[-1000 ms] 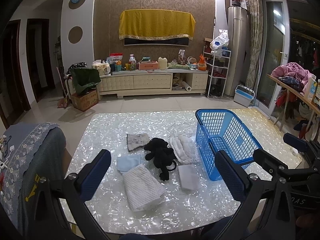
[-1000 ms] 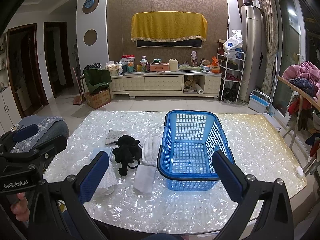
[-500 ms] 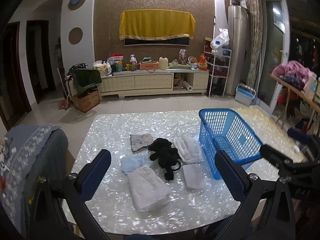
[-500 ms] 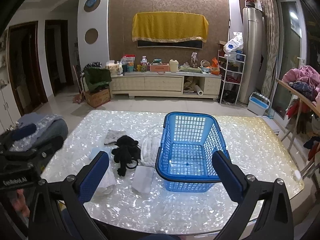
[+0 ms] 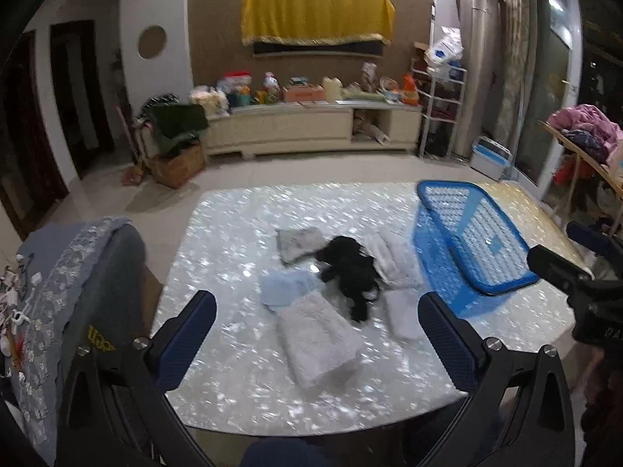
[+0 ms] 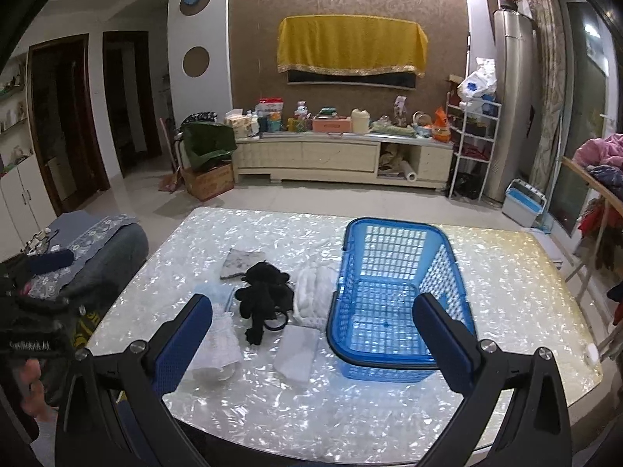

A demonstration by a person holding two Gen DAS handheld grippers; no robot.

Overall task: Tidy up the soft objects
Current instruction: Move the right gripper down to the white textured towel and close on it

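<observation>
Soft objects lie clustered left of the blue basket (image 6: 397,303) on your surface (image 6: 506,292): a black plush toy (image 6: 264,295), a white folded towel (image 5: 317,338), a pale blue cloth (image 5: 286,286), a grey cloth (image 6: 241,262) and a white bundle (image 6: 315,297) touching the basket's left wall. Your left gripper (image 5: 317,344) and right gripper (image 6: 311,344) both hang over the near edge, fingers spread wide, holding nothing. Bare surface stretches far and right of the basket.
</observation>
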